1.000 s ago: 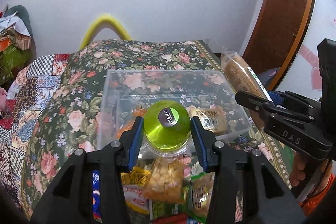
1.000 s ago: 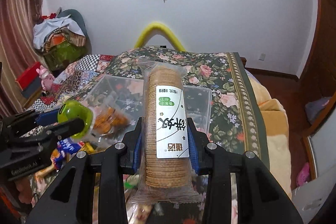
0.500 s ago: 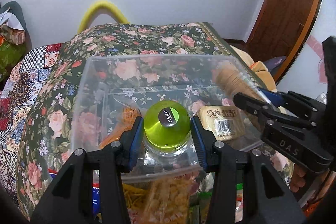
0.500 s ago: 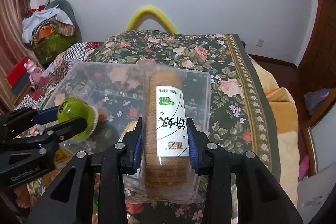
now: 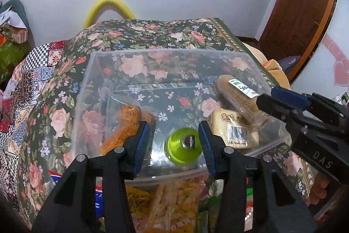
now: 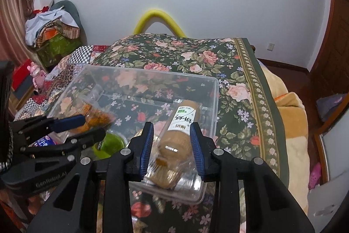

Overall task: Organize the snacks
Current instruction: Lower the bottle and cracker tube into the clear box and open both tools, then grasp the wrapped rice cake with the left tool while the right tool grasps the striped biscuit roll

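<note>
A clear plastic bin [image 5: 93, 71] [image 6: 214, 88] stands on the floral bedspread. My left gripper [image 5: 174, 143] is open over the bin's near side; the green-capped jar [image 5: 183, 147] [image 6: 109, 143] lies below between the fingers, apart from both pads. My right gripper [image 6: 172, 143] is open over the bin's right end; the cracker sleeve [image 6: 178, 134] [image 5: 235, 95] lies tilted between its fingers, resting on a wrapped bun [image 5: 235, 128]. An orange snack bag [image 5: 122, 123] [image 6: 96, 117] lies at the bin's left.
Loose snack packs [image 5: 174, 204] lie on the bedspread in front of the bin, under my left gripper. The floral bedspread [image 6: 196, 54] stretches behind the bin. A yellow foam arch [image 6: 157, 16] stands against the far wall. A wooden door [image 5: 305, 3] is at the right.
Both grippers moved forward over the bin and opened. The green-capped jar and the cracker sleeve dropped out of the fingers into the bin.
</note>
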`<state>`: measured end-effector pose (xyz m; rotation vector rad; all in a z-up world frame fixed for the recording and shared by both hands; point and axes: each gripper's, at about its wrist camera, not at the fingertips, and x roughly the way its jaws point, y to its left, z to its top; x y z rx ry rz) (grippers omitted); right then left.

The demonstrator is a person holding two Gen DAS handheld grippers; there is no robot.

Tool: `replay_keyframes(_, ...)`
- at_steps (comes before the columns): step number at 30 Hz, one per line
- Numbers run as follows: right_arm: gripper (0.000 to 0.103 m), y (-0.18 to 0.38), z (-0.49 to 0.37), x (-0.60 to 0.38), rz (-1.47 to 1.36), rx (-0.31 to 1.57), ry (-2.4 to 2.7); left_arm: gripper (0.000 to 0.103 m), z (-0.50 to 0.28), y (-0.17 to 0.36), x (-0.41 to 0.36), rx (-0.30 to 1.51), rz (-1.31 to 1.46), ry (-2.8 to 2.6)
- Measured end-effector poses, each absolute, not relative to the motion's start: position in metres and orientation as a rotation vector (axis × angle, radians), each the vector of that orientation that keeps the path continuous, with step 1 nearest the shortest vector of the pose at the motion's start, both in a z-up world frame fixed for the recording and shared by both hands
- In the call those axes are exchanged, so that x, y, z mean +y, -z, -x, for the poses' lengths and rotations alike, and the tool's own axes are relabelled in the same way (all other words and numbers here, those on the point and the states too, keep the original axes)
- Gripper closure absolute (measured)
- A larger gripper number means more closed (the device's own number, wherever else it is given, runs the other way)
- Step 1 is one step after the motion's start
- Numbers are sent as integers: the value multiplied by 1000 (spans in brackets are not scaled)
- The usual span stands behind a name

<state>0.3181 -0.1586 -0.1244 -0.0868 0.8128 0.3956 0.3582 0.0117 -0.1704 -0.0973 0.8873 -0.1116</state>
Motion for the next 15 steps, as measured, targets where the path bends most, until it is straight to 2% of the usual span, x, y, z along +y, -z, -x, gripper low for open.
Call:
replay_keyframes(6, 58, 114, -300, -160, 86, 793, -401, 55, -336, 147, 19, 851, 92, 108)
replay_keyframes(11, 46, 105, -275, -165, 97, 771, -400, 44, -307, 125, 31, 803, 87, 94)
replay_keyframes(15, 44, 103, -254, -168, 97, 771, -405, 39, -279, 117, 42, 789, 68, 76)
